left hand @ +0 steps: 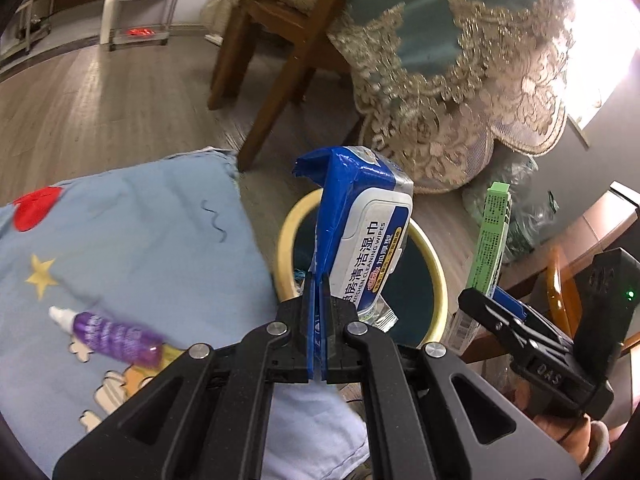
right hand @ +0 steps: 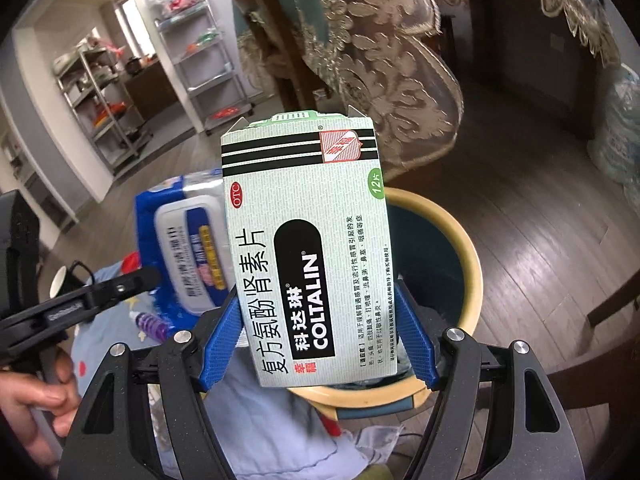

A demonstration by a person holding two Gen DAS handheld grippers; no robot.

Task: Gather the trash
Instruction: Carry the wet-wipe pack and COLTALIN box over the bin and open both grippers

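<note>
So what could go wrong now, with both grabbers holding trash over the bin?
1. The left gripper pinches only a thin edge of the blue kitchen wipes pack, so the pack might slip or swing and miss the yellow-rimmed round bin.
2. The green-and-white Coltalin medicine box in the right gripper is close beside the wipes; dropping both together could make them bump.
3. The purple tube on the blue cartoon cloth could be forgotten.

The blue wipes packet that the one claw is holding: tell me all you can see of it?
The wipes packet is a soft blue plastic pouch with a white flip lid and a label reading "Kitchen Cleaning Wipes". It looks flattened. It stands upright, and the left gripper pinches its lower edge between shut blue pads. It hangs over the yellow-rimmed bin, beside the green medicine box in the right gripper.
</note>
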